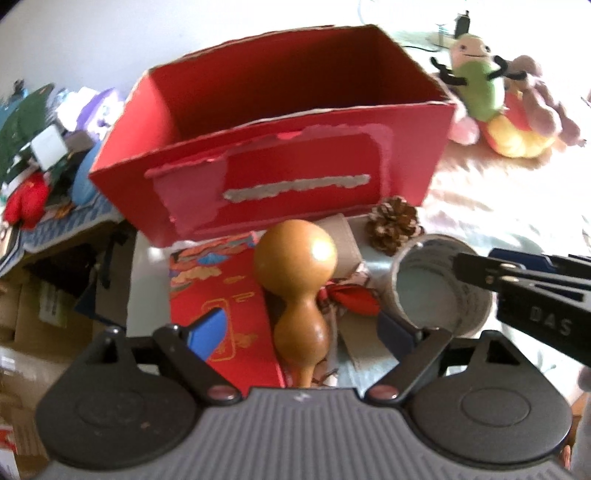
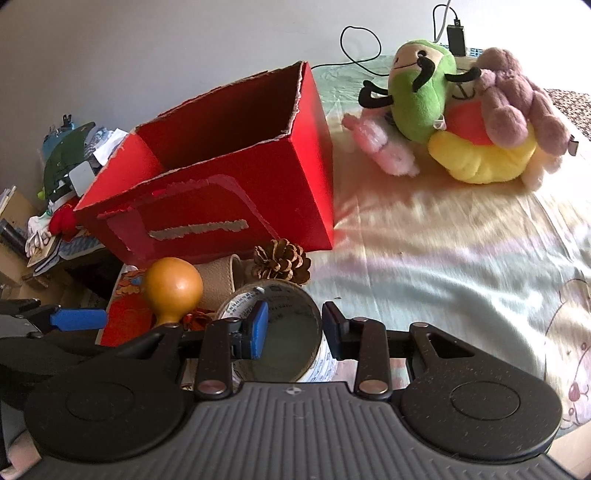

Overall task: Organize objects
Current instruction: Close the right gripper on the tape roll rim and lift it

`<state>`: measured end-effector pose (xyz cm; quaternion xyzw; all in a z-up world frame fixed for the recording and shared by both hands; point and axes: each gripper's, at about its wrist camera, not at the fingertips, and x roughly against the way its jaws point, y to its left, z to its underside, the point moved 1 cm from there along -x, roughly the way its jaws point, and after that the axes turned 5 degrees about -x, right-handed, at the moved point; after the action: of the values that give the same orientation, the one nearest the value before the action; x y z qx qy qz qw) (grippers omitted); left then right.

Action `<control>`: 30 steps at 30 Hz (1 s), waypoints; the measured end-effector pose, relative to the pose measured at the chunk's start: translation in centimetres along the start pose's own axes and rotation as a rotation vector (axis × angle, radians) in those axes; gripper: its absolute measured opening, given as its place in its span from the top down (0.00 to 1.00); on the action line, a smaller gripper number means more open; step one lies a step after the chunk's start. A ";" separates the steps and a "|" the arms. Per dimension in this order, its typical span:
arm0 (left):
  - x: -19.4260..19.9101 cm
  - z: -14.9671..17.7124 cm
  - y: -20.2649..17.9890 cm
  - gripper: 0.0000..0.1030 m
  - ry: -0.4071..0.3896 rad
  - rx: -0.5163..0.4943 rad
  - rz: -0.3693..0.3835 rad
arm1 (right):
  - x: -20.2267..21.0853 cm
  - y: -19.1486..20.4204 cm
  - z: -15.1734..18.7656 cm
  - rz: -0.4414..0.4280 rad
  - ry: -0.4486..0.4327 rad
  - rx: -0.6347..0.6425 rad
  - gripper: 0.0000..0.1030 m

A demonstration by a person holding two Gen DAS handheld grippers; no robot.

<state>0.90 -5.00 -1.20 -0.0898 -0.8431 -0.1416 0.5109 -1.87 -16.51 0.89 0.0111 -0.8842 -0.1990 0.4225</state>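
An open red cardboard box [image 1: 280, 162] [image 2: 221, 192] stands on the bed. In front of it lie a tan gourd [image 1: 295, 288] [image 2: 171, 291], a pine cone [image 1: 393, 223] [image 2: 282, 260], a flat red printed packet [image 1: 221, 306] and a wide tape roll [image 1: 439, 291] [image 2: 277, 328]. My left gripper [image 1: 303, 328] is open, its blue fingers on either side of the gourd's lower bulb. My right gripper [image 2: 295, 328] has one finger inside the tape roll and one outside; its jaws close on the roll's wall. It shows from the side in the left wrist view [image 1: 524, 280].
Plush toys, green [image 2: 421, 88], yellow [image 2: 480, 155] and pink [image 2: 380, 147], sit at the back right of the bed. A cluttered side table [image 1: 40, 173] stands to the left past the bed edge. Cables and a charger [image 2: 456, 33] lie at the far back.
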 end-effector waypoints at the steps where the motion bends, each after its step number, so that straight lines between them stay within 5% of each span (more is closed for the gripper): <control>1: 0.1 0.0 -0.1 0.13 -0.004 -0.008 0.016 | 0.0 0.0 0.0 0.001 0.000 0.001 0.65; 8: 0.3 -0.4 -1.1 0.35 -0.016 -0.021 0.165 | -0.8 -1.1 0.0 0.019 0.022 -0.016 0.68; 10: -0.1 -0.5 -1.5 0.52 0.005 -0.010 0.205 | -1.3 -1.4 0.0 0.013 0.044 -0.010 0.84; 12: -0.9 -0.6 -1.8 0.57 0.039 0.009 0.223 | -1.7 -1.8 -0.1 -0.001 0.064 -0.008 0.89; 14: -1.3 -0.8 -1.8 0.67 0.047 0.035 0.243 | -1.7 -2.3 -0.4 -0.030 0.080 -0.005 0.89; 16: -1.4 -1.2 -2.1 0.89 0.059 0.051 0.274 | -1.6 -2.6 -0.8 -0.061 0.095 0.000 0.89; 22: -0.4 -2.3 -3.8 0.91 0.033 0.037 0.286 | 0.1 -4.0 -2.8 -0.093 0.088 0.050 0.89; 30: 4.0 -5.1 -5.2 0.93 -0.097 0.045 0.378 | 4.4 -6.6 -6.7 -0.150 0.000 0.072 0.89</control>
<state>1.81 -11.60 3.83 -0.2418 -0.8378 -0.0195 0.4892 -0.67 -25.73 5.57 0.0924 -0.8874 -0.1981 0.4058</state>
